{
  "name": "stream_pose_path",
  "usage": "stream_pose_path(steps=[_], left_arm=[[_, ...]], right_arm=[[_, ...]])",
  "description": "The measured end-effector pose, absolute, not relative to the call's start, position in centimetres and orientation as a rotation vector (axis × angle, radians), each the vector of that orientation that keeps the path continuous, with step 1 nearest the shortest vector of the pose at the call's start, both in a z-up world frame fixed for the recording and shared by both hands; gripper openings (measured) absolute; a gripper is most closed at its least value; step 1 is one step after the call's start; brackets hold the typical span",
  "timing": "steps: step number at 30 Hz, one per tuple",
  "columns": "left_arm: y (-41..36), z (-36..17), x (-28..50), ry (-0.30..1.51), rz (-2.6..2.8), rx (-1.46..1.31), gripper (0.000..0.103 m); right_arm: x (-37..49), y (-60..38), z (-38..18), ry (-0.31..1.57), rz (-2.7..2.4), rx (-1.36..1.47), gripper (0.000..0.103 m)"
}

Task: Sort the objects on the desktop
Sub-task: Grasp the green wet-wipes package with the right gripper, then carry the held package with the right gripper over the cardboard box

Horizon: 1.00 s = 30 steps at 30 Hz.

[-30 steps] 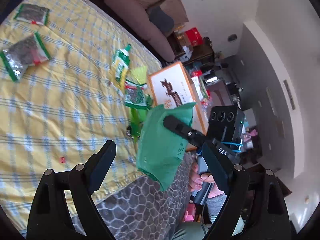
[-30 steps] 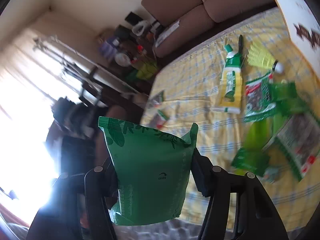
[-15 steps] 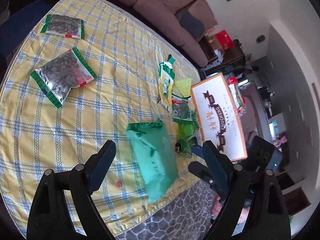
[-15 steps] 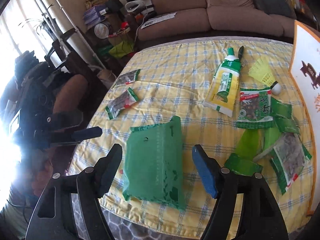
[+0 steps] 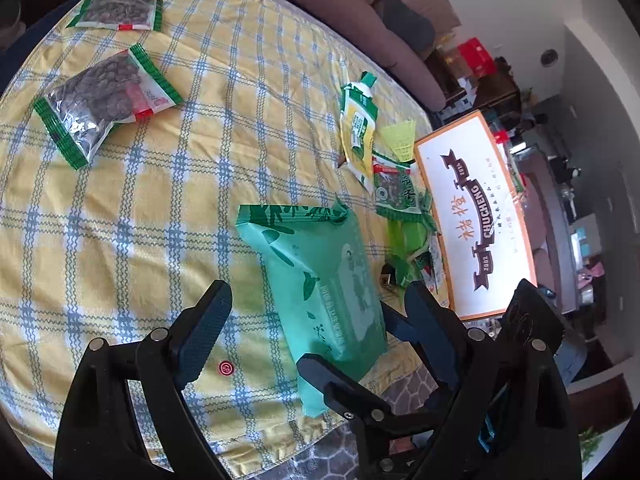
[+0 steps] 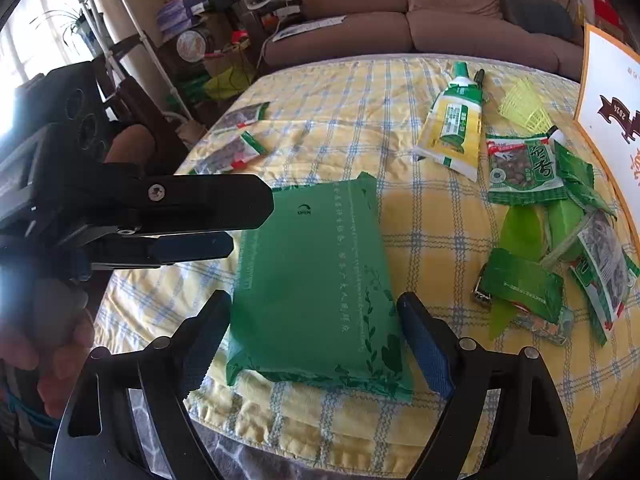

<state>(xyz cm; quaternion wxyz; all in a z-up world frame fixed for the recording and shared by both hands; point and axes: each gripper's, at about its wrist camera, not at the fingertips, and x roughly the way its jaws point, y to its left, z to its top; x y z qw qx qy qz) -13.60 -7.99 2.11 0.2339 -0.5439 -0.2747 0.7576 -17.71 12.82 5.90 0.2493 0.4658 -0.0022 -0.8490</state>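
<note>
So green pack point(image 6: 316, 276) lies flat btwn my right gripper point(image 6: 316, 340) fingers, opening, untouched; left gripper point(image 5: 320, 320) wide, empty; snack pile point(image 6: 560, 240) right of fingers unsorted.

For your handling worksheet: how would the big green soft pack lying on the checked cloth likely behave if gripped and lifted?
The green pack looks pillowy, so it probably squashes and sags. Its smooth wrapper may slip between pads. Lying flat, it is unlikely to roll.

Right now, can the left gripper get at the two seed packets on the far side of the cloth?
Probably yes. The left gripper is open and empty, and bare yellow checked cloth lies between it and the seed packets; the green pack sits off to the side.
</note>
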Motion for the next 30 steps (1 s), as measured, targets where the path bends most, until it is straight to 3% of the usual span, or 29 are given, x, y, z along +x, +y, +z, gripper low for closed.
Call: stream_pose_path(steps=[2,6,10,11,12,13,21,30], left_arm=[[-7.9,1.7,-13.6,-0.753,2.071,-1.508,0.086],[-7.4,1.1,-13.7,-0.758,2.044,-1.527,0.086],[-7.1,0.2,-13.7,-0.854,1.938,-1.526,0.086],[-7.0,0.0,-13.6,-0.887,1.899,-1.513,0.077],[-6.9,0.0,-13.4,-0.892,1.886,-1.504,0.052],[-6.7,0.4,-13.2,-0.858,1.916,-1.499,0.048],[-3.5,6.7,-12.6,-0.859,1.872,-1.357,0.047],[12.4,18.2,-18.0,-0.688,1.775,-1.266,0.047]], right_arm=[[-17.8,12.3,5.3,0.021,-2.315,1.275,0.087],[-17.5,12.6,5.4,0.009,-2.313,1.228,0.069],[-17.4,13.3,6.1,-0.122,-2.206,1.245,0.067],[-16.9,13.3,6.4,-0.142,-2.184,1.238,0.067],[-16.5,13.1,6.8,-0.144,-2.17,1.227,0.067],[-16.0,12.9,7.4,-0.125,-2.17,1.212,0.067],[-14.5,14.8,13.4,-0.017,-2.238,1.123,0.066],[-17.6,27.4,24.2,-0.041,-2.433,1.051,0.066]])
